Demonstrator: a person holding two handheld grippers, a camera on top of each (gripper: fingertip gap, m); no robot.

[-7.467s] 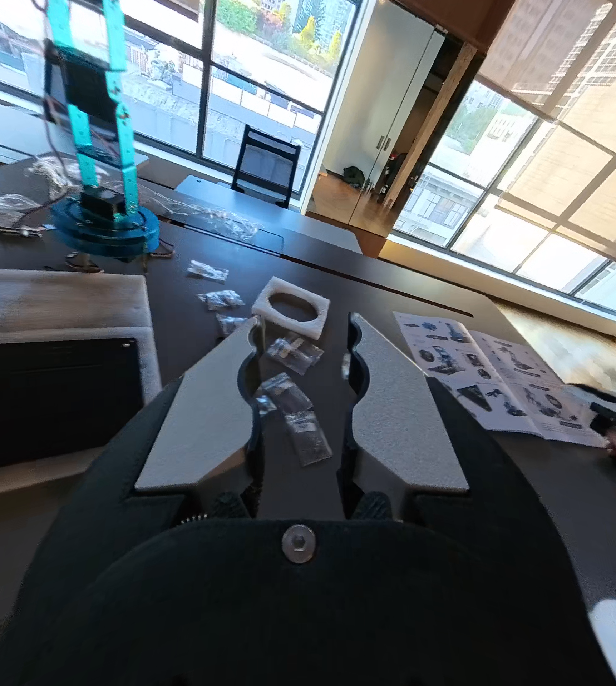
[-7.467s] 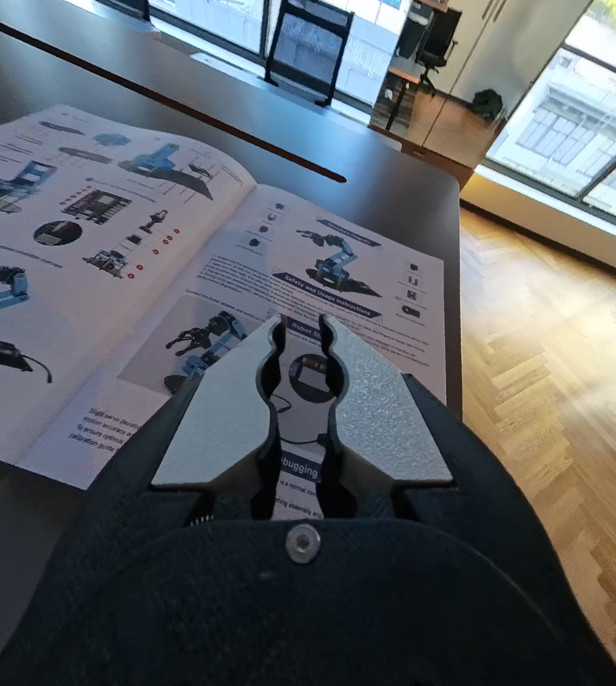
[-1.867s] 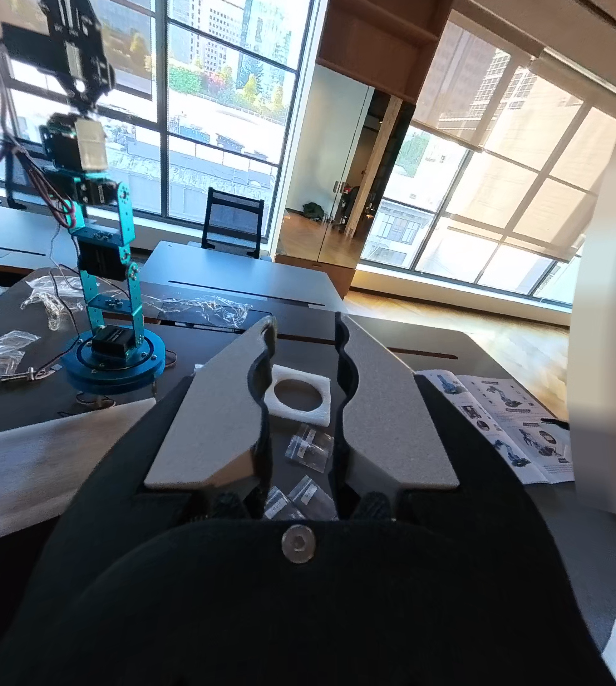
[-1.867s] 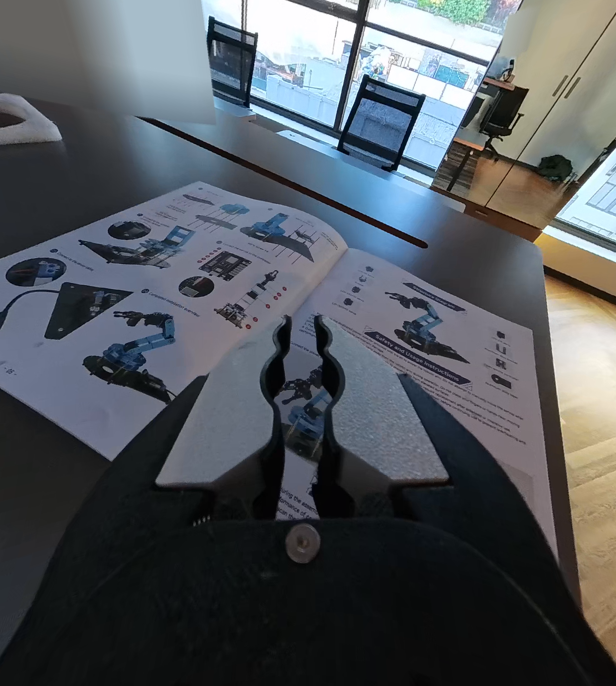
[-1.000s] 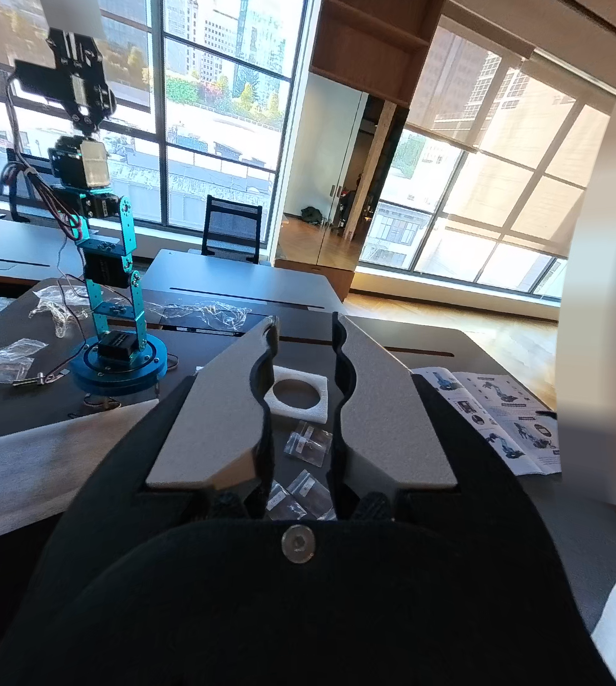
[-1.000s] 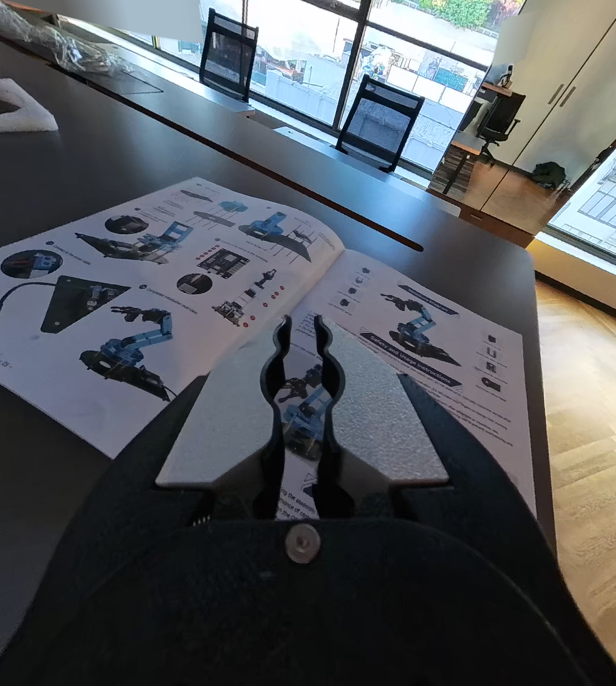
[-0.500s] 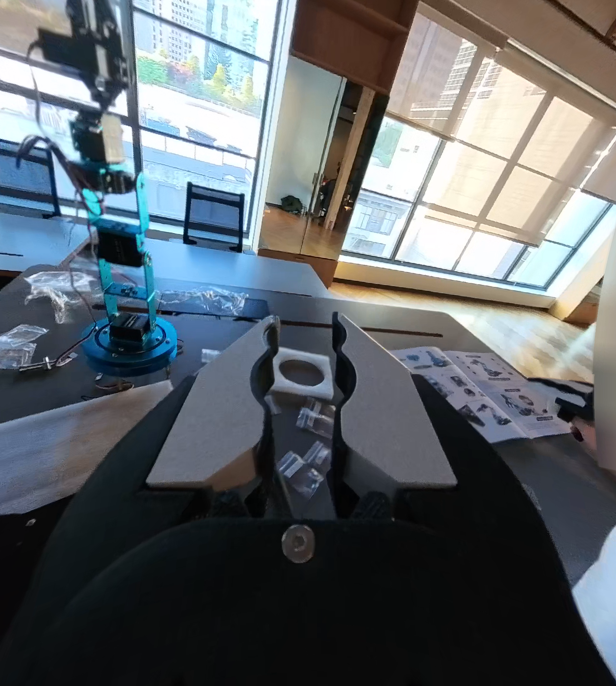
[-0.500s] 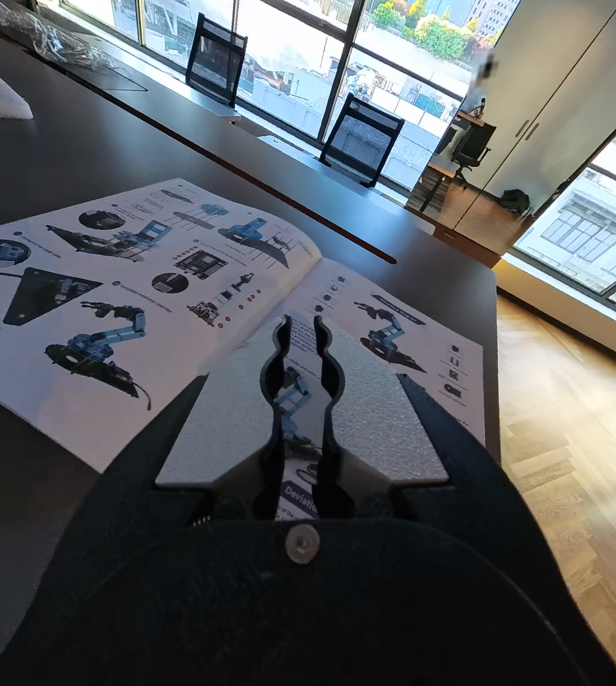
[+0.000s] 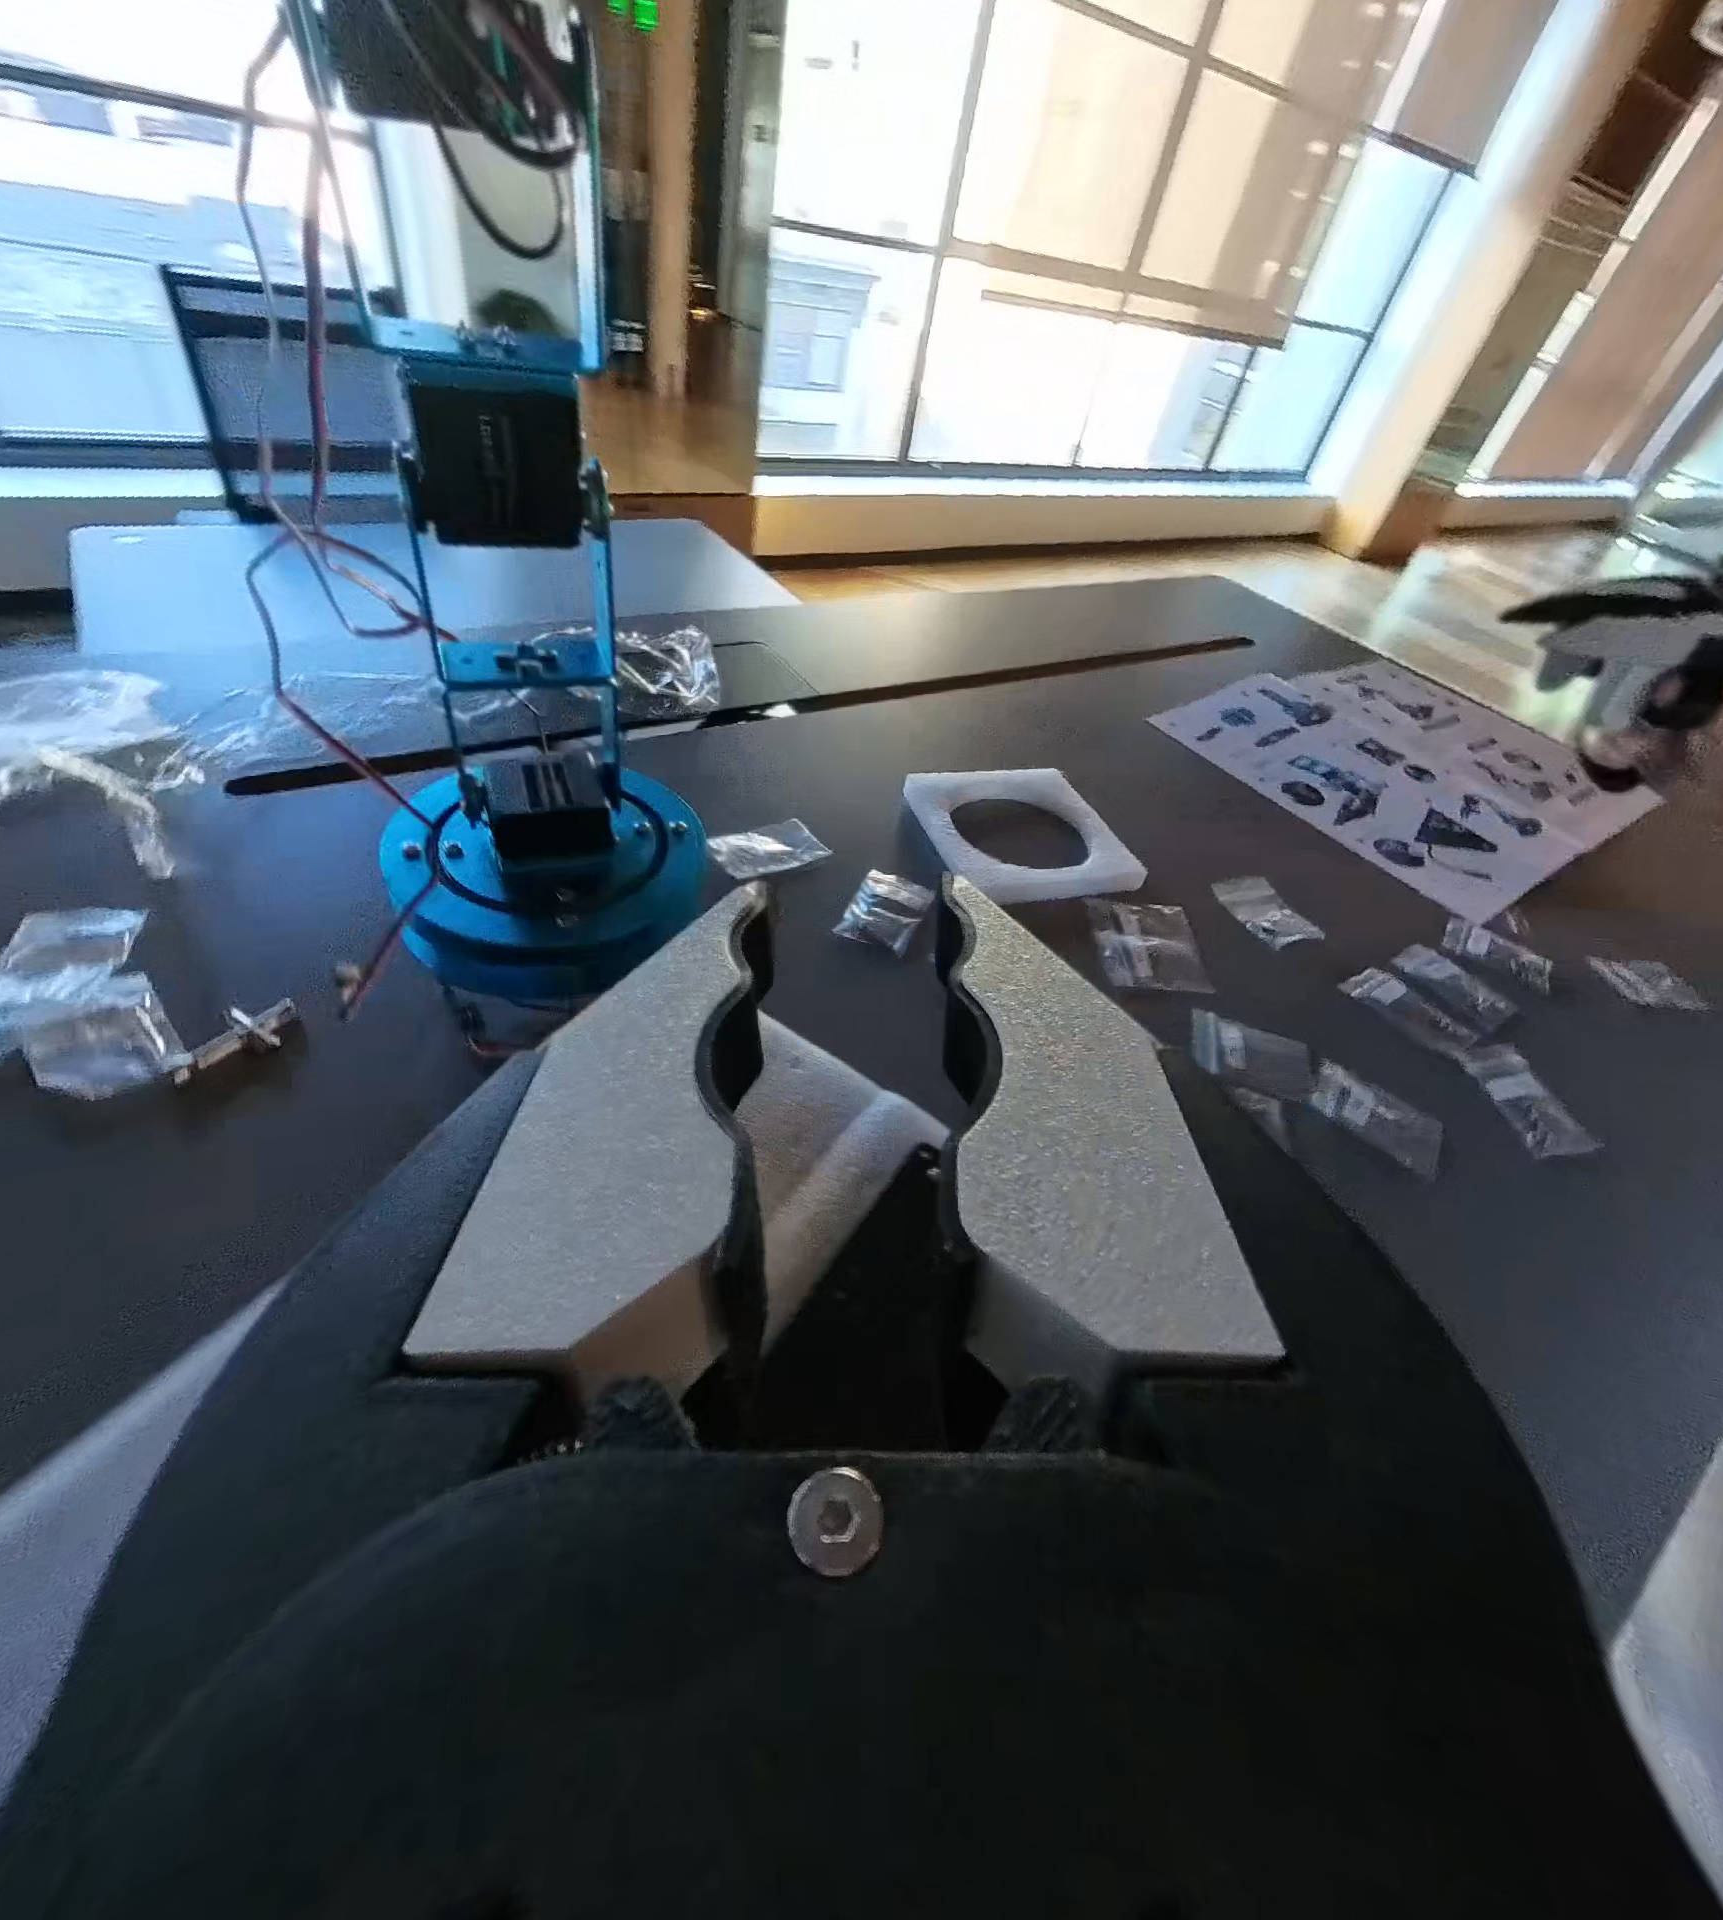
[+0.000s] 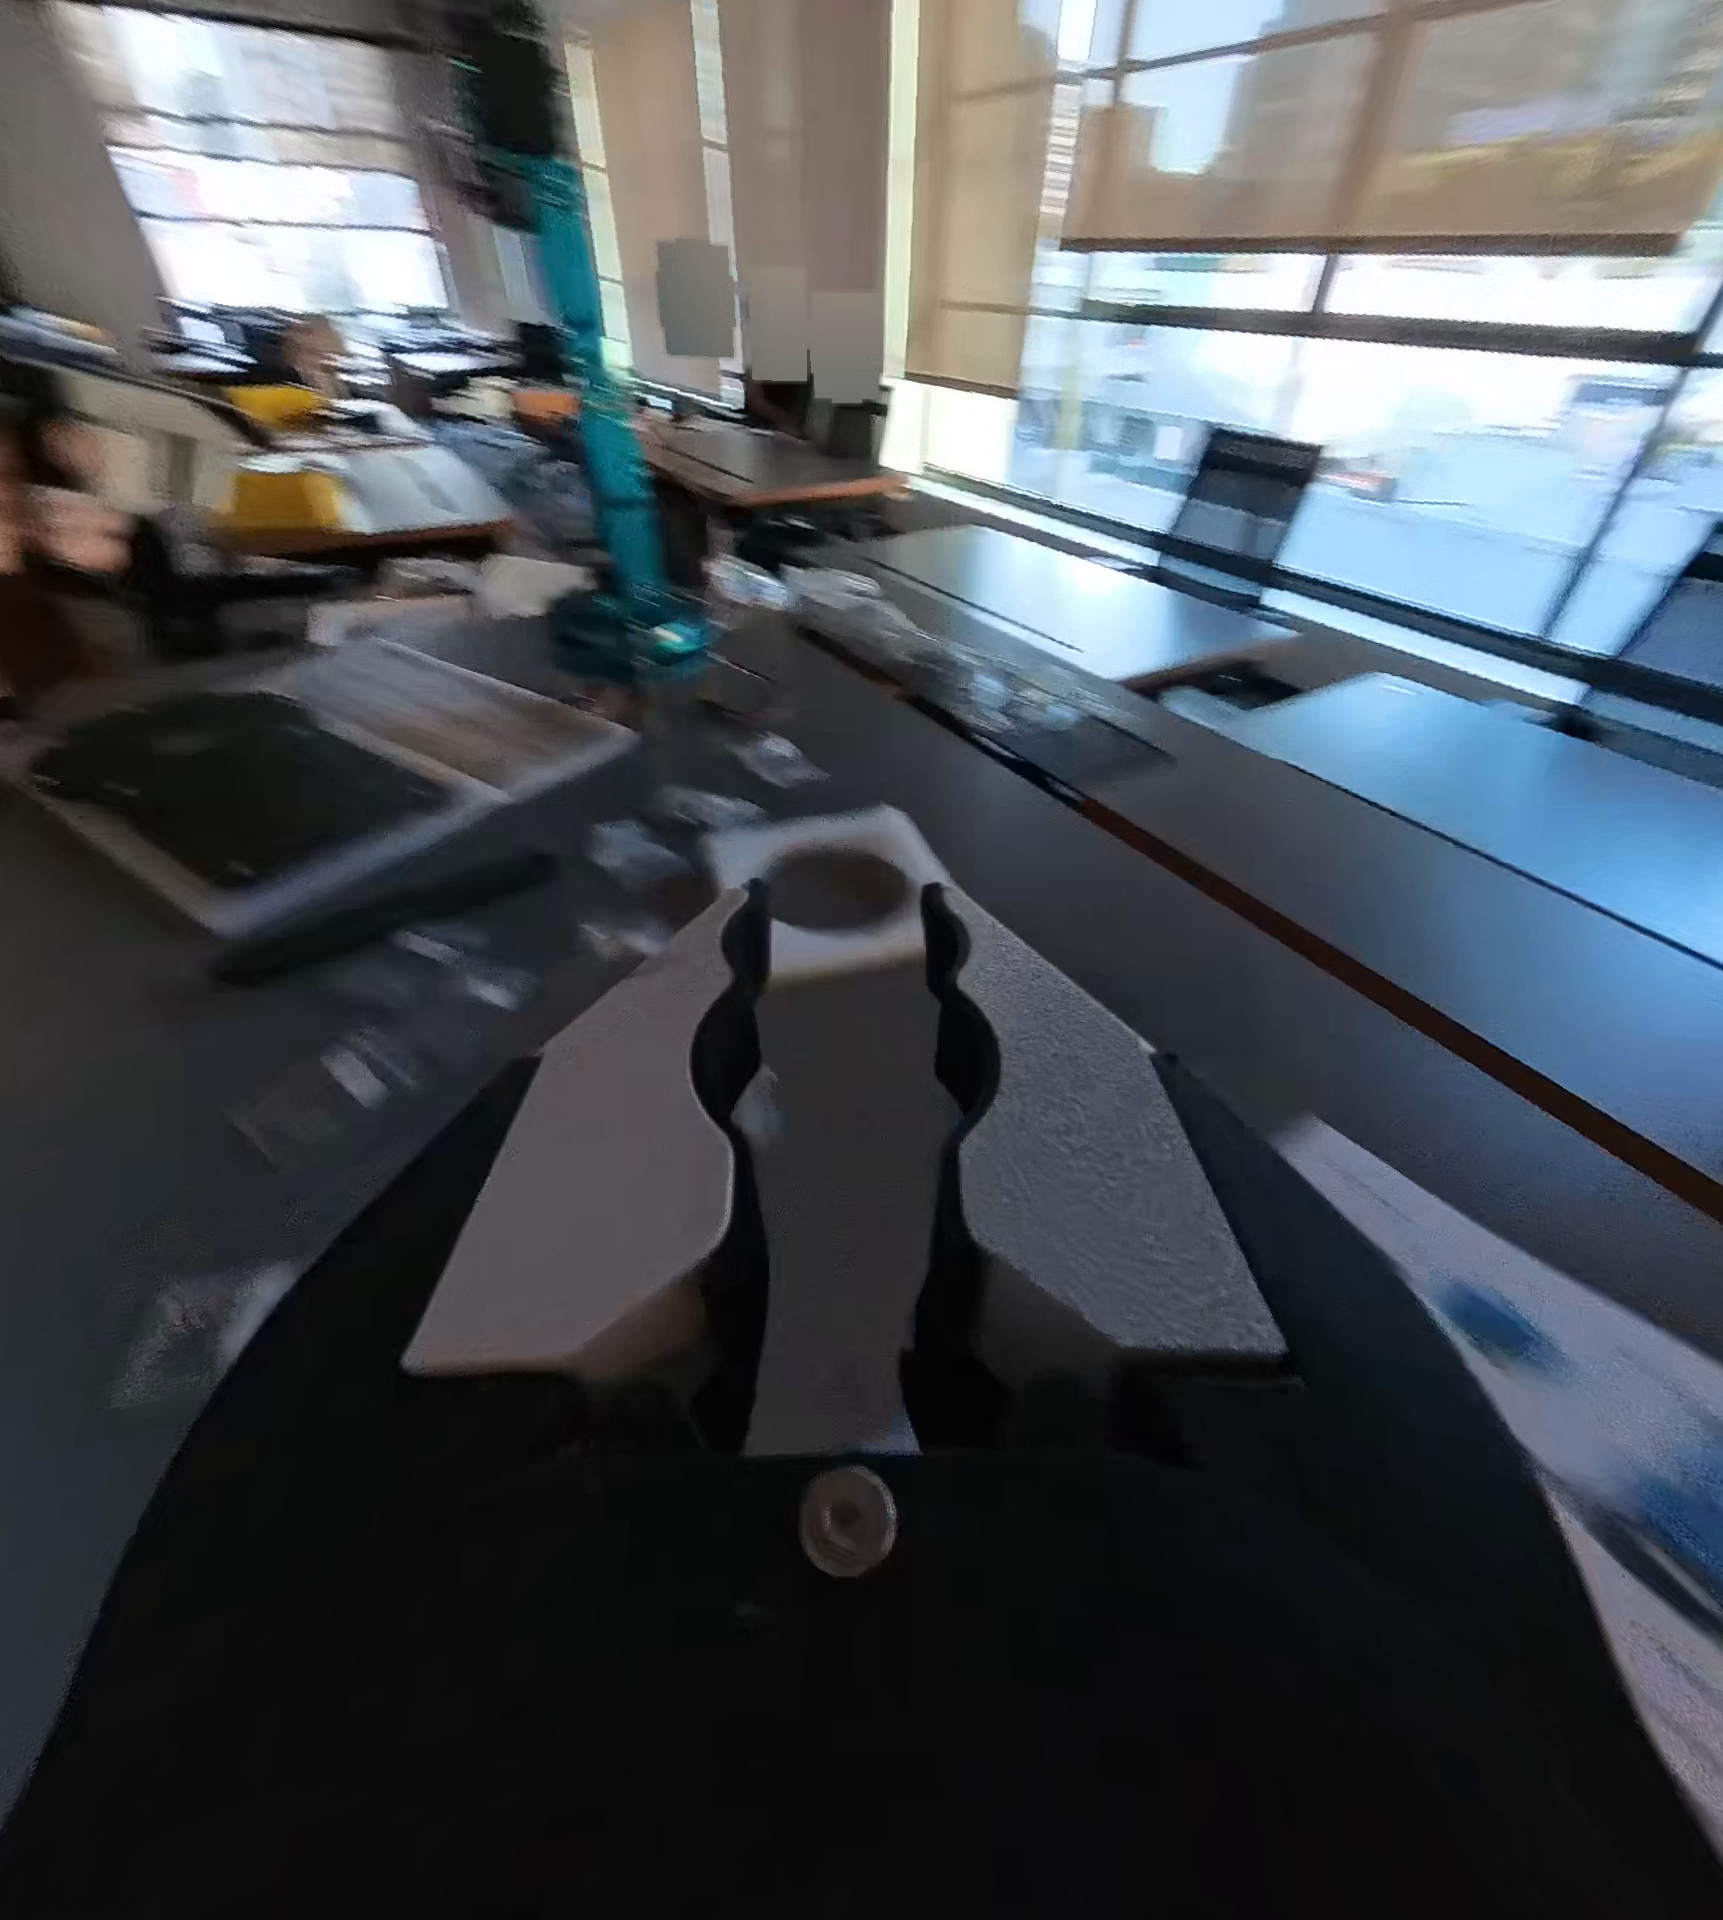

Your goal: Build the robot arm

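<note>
Landmark: white foam square point(image 9: 1023, 831) on dark surface point(image 9: 213, 1195). Left of it, blue robot arm kit point(image 9: 540, 873), top cut off. Left hand-held gripper point(image 9: 852, 914) hovers before the square, jaws moderately apart, empty. Small bags point(image 9: 1262, 1039) lie scattered right; booklet point(image 9: 1397, 769) beyond. Right hand-held gripper point(image 10: 841, 904) likewise parted, empty; view blurred.

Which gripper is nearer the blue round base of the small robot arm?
Left. The left gripper hovers just short of the blue round base; the right gripper is across the table over the booklet.
</note>
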